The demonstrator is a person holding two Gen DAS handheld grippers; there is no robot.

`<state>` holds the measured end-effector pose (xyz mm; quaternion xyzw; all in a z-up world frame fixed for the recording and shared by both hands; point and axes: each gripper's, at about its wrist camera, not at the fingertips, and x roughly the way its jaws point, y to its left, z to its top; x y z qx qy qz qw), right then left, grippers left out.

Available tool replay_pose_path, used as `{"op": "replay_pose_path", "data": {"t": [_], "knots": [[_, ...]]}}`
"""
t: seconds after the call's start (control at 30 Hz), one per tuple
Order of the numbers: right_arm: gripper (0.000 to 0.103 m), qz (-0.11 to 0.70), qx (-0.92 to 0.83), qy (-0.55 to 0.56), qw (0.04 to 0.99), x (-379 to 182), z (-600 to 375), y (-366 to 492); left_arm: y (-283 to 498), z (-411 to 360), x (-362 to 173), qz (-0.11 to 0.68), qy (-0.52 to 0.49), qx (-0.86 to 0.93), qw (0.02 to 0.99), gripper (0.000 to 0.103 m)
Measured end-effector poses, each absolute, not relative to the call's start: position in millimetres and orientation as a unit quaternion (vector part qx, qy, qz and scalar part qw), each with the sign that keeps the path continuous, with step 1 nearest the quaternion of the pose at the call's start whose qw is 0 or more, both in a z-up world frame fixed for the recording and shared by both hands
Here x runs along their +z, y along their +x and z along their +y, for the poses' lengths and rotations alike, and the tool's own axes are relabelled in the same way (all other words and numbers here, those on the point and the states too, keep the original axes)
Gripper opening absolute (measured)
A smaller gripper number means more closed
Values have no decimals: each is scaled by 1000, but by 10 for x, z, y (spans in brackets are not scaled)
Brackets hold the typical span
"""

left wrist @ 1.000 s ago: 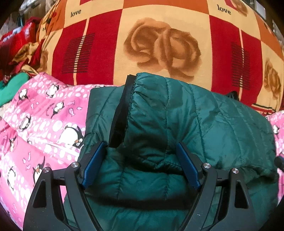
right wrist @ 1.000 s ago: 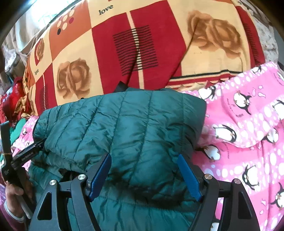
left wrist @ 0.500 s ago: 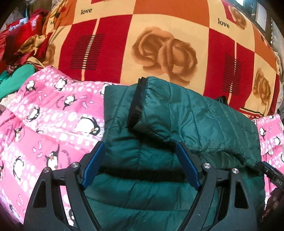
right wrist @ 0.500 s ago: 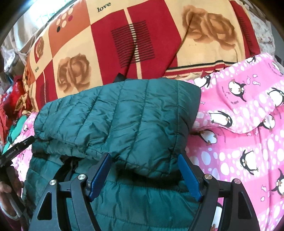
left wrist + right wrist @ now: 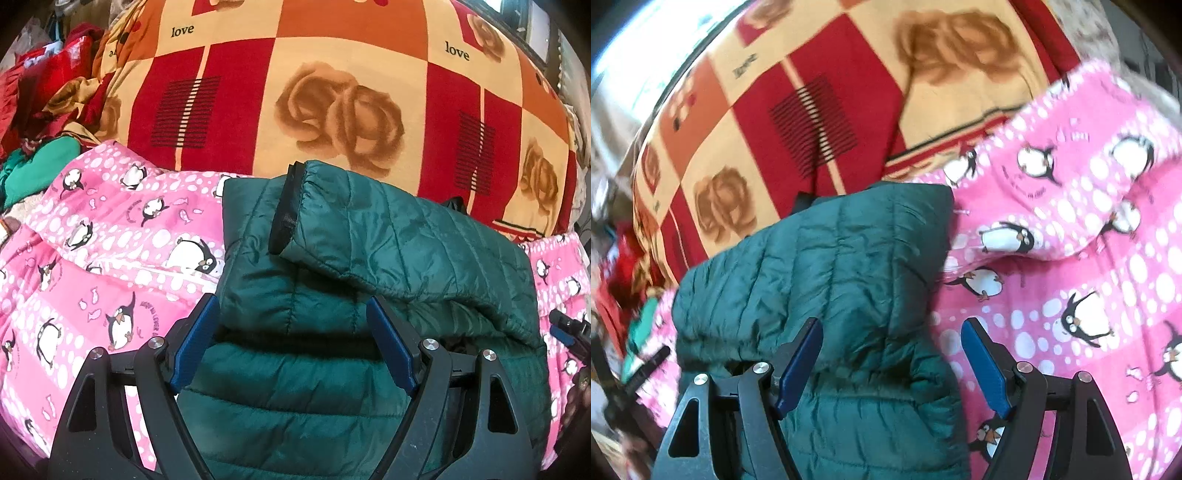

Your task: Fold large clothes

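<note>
Jacket [image 5: 369, 266], one dark green quilted puffer already folded over on itself, lies on a pink penguin-print blanket [image 5: 110, 266] with a red and orange rose blanket [image 5: 332, 74] behind it, its long axis running left to right. It sits directly ahead of and beneath the left hand-held gripper [image 5: 291, 343], which appears nearer. The right hand-held gripper [image 5: 890, 365] straddles its right edge; both have fingers spread and pinch nothing.
</note>
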<state>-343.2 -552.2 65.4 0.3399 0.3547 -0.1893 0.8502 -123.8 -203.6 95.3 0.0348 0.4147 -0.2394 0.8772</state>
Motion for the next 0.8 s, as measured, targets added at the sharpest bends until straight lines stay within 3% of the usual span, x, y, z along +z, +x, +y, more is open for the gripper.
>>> {"op": "replay_pose_path", "data": {"t": [0.17,0.23,0.27,0.33,0.43,0.6,0.8], "knots": [[74,388,-143,348,841,420,-5485,-3129,-1156,-2140,943,418,34,-236,877,82],[56,402,-152,316,846,355,-5428,-3040,-1141,-2197,941,419,38,-237,875,82],[53,406,-154,301,849,351,-5407,-3023,-1138,-2215,943,419,41,-239,875,82],[37,408,-155,282,855,396,-5408,-3036,-1142,-2246,949,416,48,-241,876,82],[28,410,-180,261,855,452,-5491,-3119,-1134,-2262,945,412,55,-240,878,82],[28,408,-182,279,850,432,-5584,-3189,-1120,-2296,917,419,45,-240,874,82],[45,367,-198,298,859,727,-5494,-3365,-1213,-2389,1080,391,53,-252,883,82]]}}
